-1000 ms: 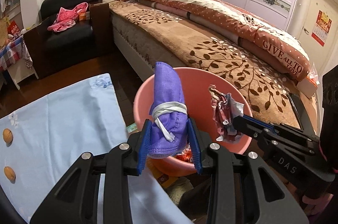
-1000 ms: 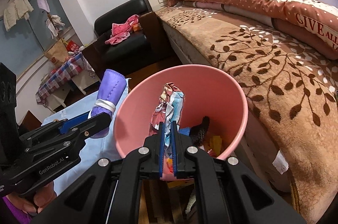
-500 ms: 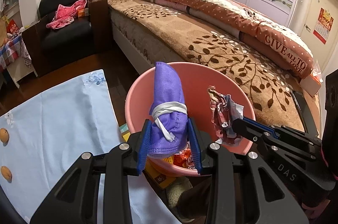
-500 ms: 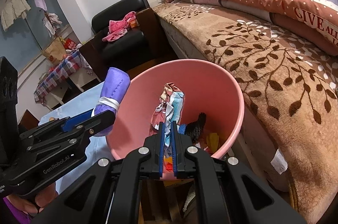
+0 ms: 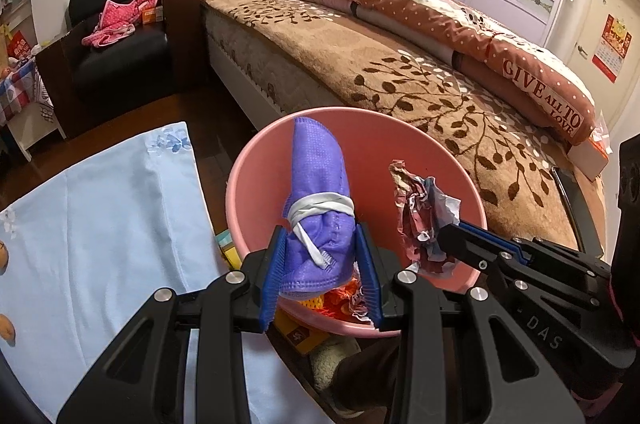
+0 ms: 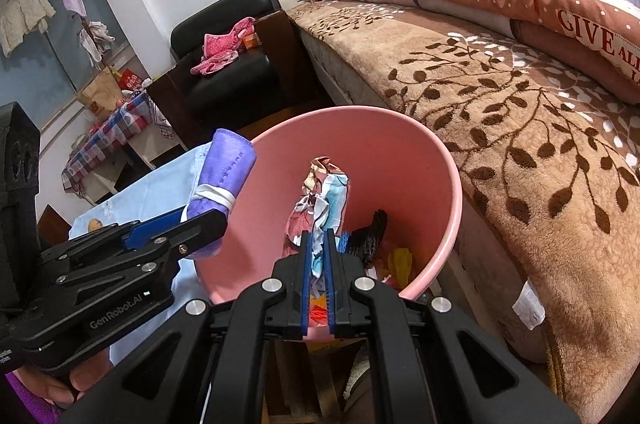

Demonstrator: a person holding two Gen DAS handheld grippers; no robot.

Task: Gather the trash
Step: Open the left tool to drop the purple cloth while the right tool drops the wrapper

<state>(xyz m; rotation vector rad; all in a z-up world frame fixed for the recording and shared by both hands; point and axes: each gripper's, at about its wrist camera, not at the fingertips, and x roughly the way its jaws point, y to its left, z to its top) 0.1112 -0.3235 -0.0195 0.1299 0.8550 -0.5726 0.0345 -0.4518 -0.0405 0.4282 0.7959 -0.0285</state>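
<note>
My left gripper (image 5: 322, 272) is shut on a folded purple face mask (image 5: 318, 200) with a white strap, held upright over the near rim of a pink basin (image 5: 260, 164). My right gripper (image 6: 316, 264) is shut on a crumpled printed wrapper (image 6: 320, 200), held over the same basin (image 6: 432, 152). The basin holds other trash: orange and yellow scraps (image 6: 400, 260) and a dark piece (image 6: 370, 232). The mask (image 6: 224, 176) and left gripper (image 6: 192, 224) show at left in the right wrist view. The wrapper (image 5: 420, 212) and right gripper (image 5: 452, 236) show at right in the left wrist view.
A pale blue cloth (image 5: 100, 224) covers the table at left, with two small brown objects (image 5: 6, 328) on its edge. A bed with a brown leaf blanket (image 5: 400, 84) lies behind the basin. A black armchair (image 5: 120, 24) stands at back left. Boxes (image 5: 304, 336) lie under the basin.
Both grippers have moved forward over the basin with their loads still held. The basin now sits closer and lower in both views.
</note>
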